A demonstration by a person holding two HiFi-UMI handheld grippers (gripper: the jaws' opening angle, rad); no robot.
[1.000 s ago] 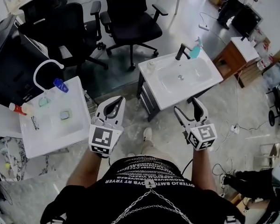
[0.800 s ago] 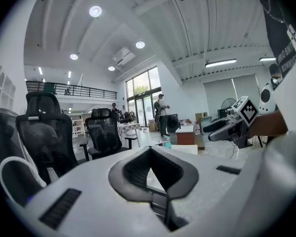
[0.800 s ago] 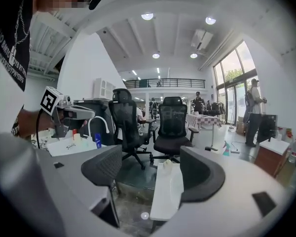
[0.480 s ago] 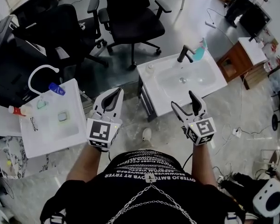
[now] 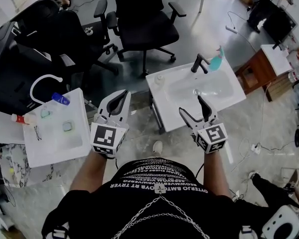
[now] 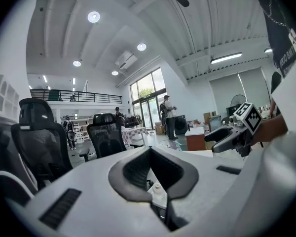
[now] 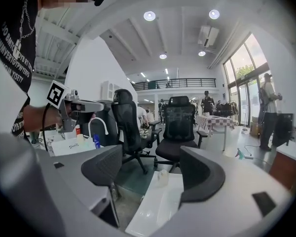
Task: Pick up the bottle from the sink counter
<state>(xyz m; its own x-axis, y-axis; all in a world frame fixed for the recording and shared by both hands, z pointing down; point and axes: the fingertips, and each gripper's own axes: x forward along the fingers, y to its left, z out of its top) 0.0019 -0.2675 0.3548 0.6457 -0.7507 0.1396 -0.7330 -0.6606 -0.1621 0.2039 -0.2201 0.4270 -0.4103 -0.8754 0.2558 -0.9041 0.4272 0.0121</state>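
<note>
A small pale bottle (image 5: 160, 79) stands on the far left corner of the white sink counter (image 5: 177, 116), left of the black faucet (image 5: 198, 62). My right gripper (image 5: 191, 108) is open and empty over the counter's near edge. In the right gripper view the bottle (image 7: 163, 176) shows ahead between the parted jaws (image 7: 150, 167), well beyond them. My left gripper (image 5: 121, 95) is shut and holds nothing, just left of the counter. In the left gripper view the bottle (image 6: 157, 191) peeks through the gap below the joined tips (image 6: 150, 152).
A teal object (image 5: 219, 63) sits beside the faucet. A second white sink (image 5: 55, 133) at the left carries a blue bottle (image 5: 60, 99) and a red-capped one (image 5: 21, 118). Black office chairs (image 5: 142, 21) stand behind the counter. A wooden cabinet (image 5: 256, 68) is at the right.
The sink counter has come nearer to both grippers. My right gripper now reaches over the counter's near edge, and its jaws stay apart. The left stays shut.
</note>
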